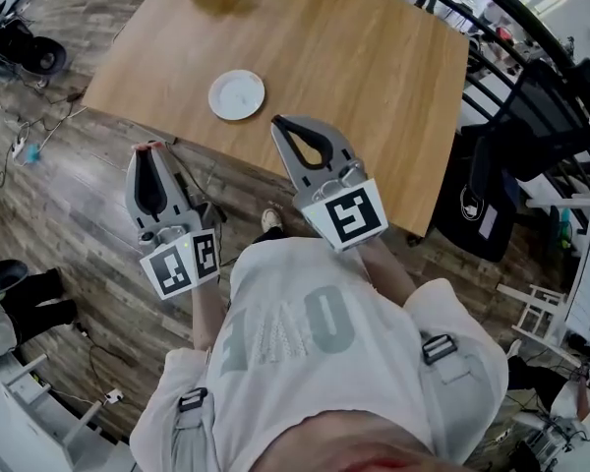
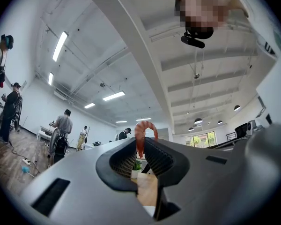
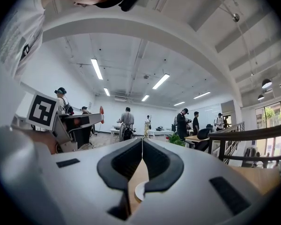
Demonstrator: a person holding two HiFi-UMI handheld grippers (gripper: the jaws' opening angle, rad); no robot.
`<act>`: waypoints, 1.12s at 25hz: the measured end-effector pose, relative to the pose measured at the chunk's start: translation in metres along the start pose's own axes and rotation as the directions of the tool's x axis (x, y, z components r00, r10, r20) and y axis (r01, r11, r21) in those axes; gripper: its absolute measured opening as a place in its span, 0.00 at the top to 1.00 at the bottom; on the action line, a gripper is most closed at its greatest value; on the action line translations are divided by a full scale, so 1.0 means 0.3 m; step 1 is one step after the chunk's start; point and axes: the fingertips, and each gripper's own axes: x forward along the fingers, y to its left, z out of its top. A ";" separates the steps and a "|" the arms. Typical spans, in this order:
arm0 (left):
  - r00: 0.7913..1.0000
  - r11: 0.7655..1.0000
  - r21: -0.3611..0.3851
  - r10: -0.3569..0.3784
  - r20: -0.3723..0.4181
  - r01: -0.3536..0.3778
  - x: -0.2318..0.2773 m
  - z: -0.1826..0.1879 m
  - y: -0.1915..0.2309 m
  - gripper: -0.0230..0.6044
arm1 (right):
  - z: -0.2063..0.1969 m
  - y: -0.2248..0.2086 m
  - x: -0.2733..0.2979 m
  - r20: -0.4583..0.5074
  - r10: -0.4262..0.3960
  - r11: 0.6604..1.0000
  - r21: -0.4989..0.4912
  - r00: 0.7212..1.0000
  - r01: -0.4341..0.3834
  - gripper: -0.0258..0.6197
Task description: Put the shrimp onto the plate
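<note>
Left claw (image 1: 150,150) aloft with shrimp (image 2: 141,131)

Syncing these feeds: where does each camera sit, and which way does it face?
Head view: on the person's head, facing steeply down at table, plate, left gripper and right gripper; torso at bottom.
Left gripper view: on the left gripper, tilted up at the ceiling; its jaws clamp the shrimp; shirt at the right edge.
Right gripper view: on the right gripper, level, toward standing people; jaws together, empty; shirt at upper left.
Shared: head and right gripper views both show the plate; both gripper views show the shrimp.
</note>
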 end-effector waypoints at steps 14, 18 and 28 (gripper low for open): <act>0.998 0.998 -0.031 -0.051 -0.032 0.050 0.167 -0.098 0.233 0.87 | -0.026 0.049 0.262 -0.033 -0.039 0.998 -0.041 0.999 0.038 0.93; 0.998 0.999 -0.034 -0.044 -0.047 0.042 0.192 -0.130 0.231 0.87 | -0.045 0.013 0.293 -0.047 -0.031 0.999 -0.045 0.998 0.029 0.93; 0.994 0.996 -0.017 -0.093 -0.065 0.093 0.370 -0.182 0.120 0.87 | -0.073 -0.185 0.365 -0.046 -0.082 0.996 0.011 0.996 0.083 0.93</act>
